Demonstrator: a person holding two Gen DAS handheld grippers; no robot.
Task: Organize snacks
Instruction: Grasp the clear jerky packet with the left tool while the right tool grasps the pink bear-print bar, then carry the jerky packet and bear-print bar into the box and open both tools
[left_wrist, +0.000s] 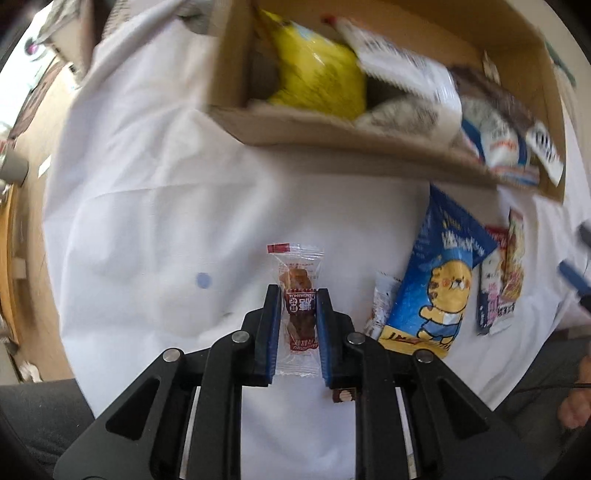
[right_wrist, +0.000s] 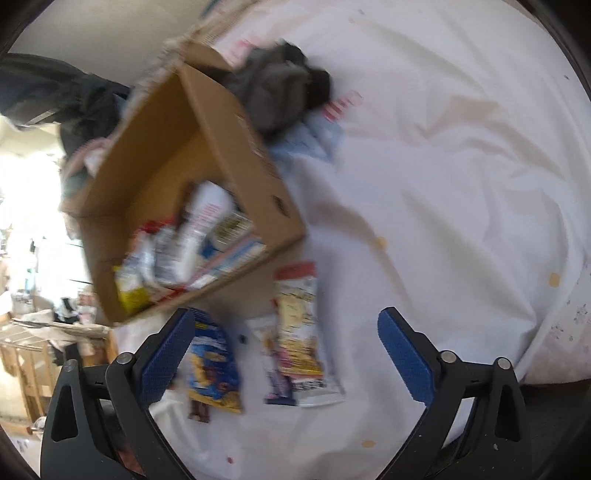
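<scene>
Two grippers mine. Left gripper (left_wrist: 297, 295) pinches clear crinkly candy wrapper (left_wrist: 298, 310), brown lump inside, over white wrinkled sheet (left_wrist: 147, 206). Right gripper (right_wrist: 286, 321) fingers spread wide, nothing between. Cardboard box (right_wrist: 236, 147) holds glossy packets; blue tiger bag (left_wrist: 439, 280) flat near box.

Two black grippers with blue pads
On the left gripper (left_wrist: 297, 321) and right gripper (right_wrist: 286, 354), black linkage arms joined by round silver pins are seen, with ribbed blue finger pads (right_wrist: 404, 354).

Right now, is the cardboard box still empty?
No, the cardboard box already holds several packets, among them a yellow bag.
</scene>
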